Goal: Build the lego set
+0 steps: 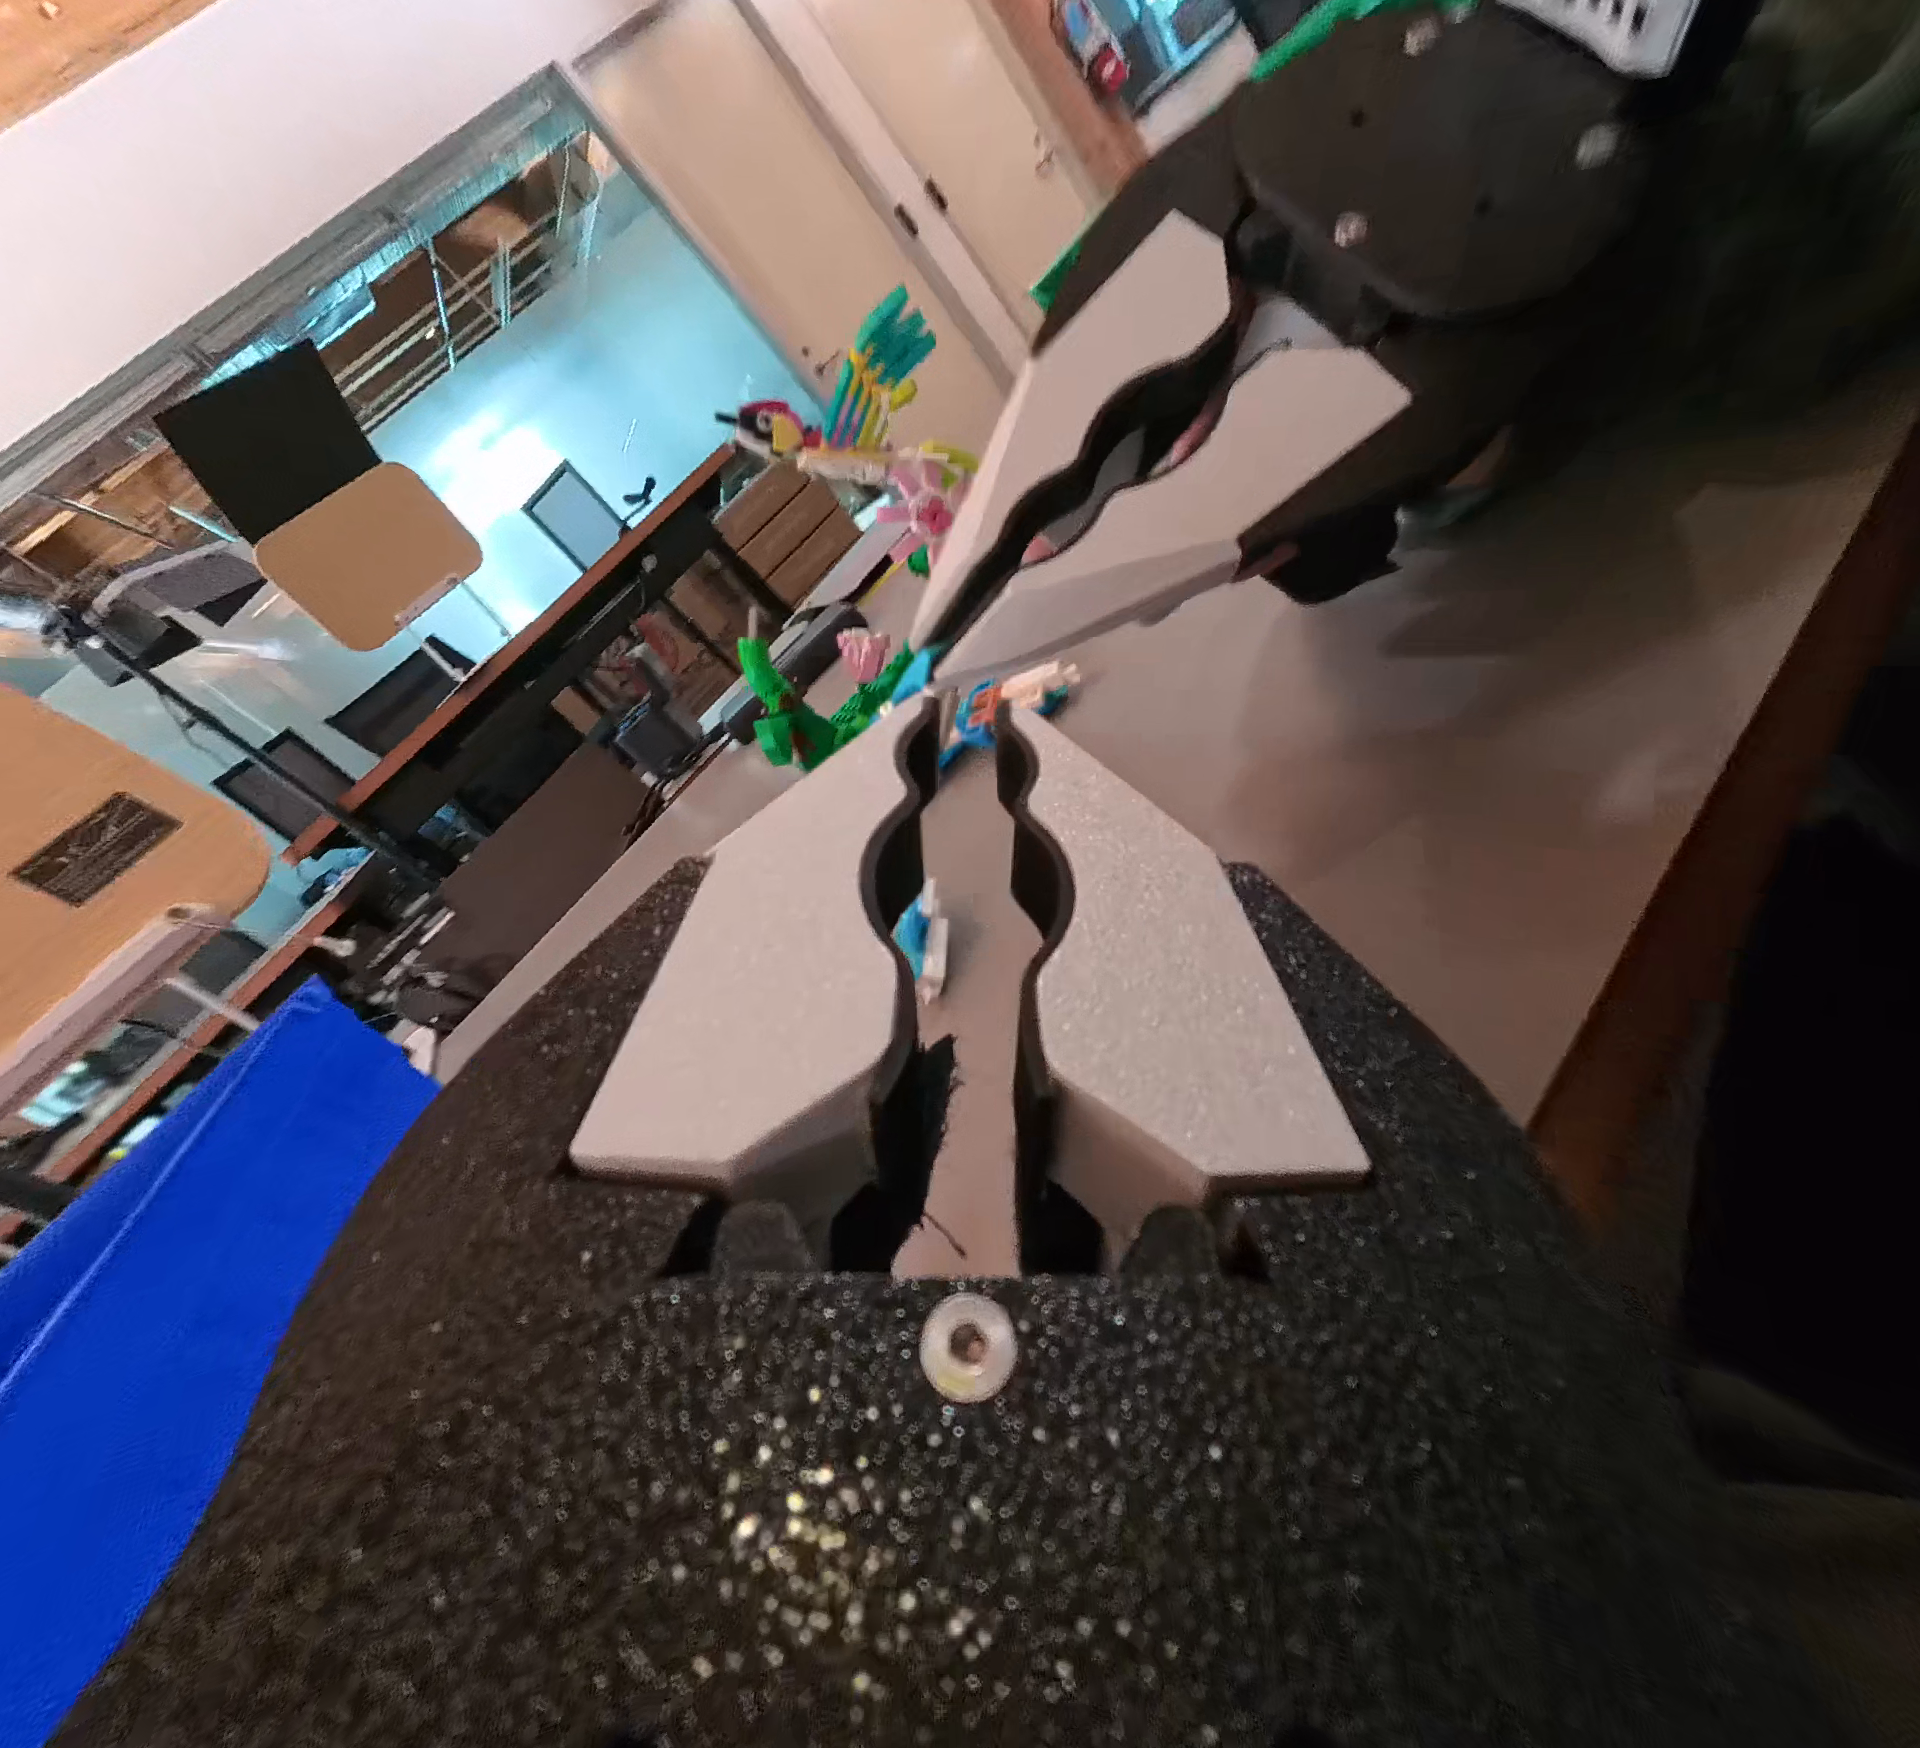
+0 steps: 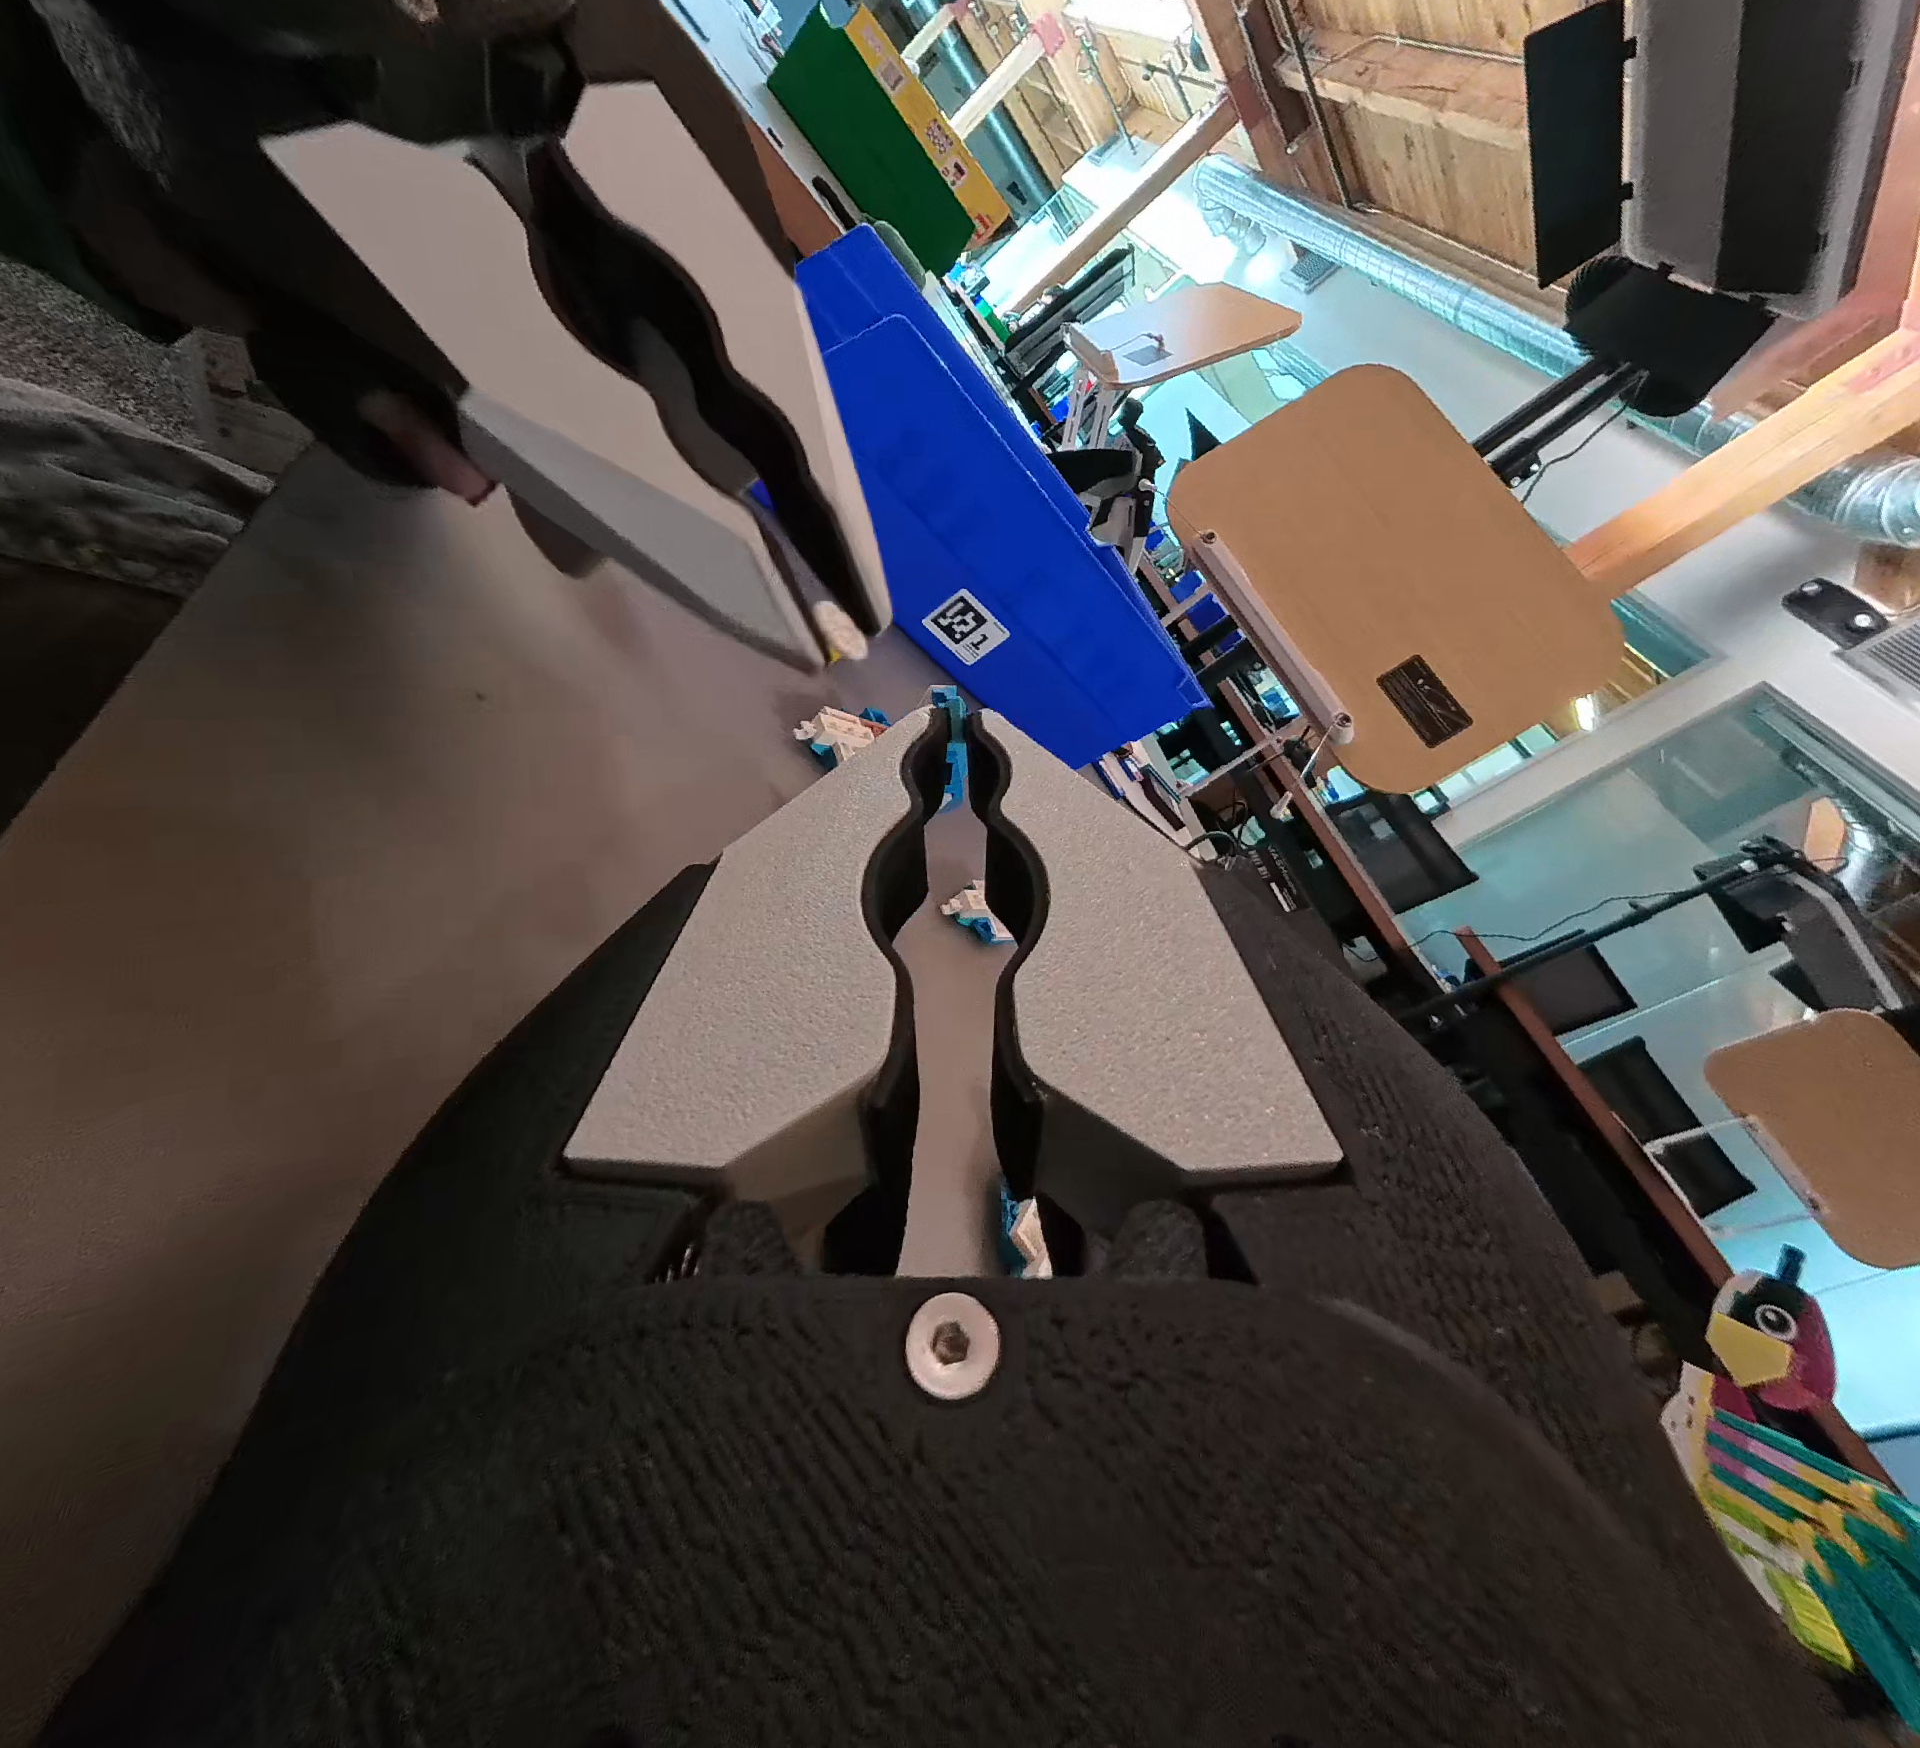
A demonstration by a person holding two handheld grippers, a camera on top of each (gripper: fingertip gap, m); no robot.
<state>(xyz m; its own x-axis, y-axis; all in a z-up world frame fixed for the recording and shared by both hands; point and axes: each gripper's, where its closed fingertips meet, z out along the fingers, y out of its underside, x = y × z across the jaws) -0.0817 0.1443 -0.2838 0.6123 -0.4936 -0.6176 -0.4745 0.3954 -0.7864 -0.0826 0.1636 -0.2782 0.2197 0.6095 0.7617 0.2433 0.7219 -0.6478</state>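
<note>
Right now your left gripper [image 1: 966, 722] sits low over the grey worktop [image 1: 1351, 815], its grey fingers [image 1: 790, 950] set a narrow gap apart. In the right wrist view a small white piece [image 2: 840, 633] shows pinched at that gripper's tips. Between those fingers, lying on the worktop, is a small blue-and-white brick piece [image 1: 928, 940].

Your right gripper [image 2: 956, 722] is nearly closed, and its tips clamp a small blue brick piece [image 2: 951, 742]. From the left wrist view, the same gripper comes in from the upper right, its tips just above and almost touching the left gripper's tips. Just beyond both tips lies a loose cluster of blue, white and orange bricks [image 1: 1013, 696]; another small blue-and-white piece [image 2: 975, 914] lies on the worktop between the right gripper's fingers.

Farther along the worktop stand green brick leaves with pink flowers [image 1: 821, 701]. A blue bin [image 2: 997, 514] bearing a black-and-white square sticker rests near the worktop's far edge. Beyond that, a colourful brick bird [image 1: 831, 431] perches by another desk, and wooden tablet-arm panels [image 2: 1392, 576] and studio lights fill the room behind.
</note>
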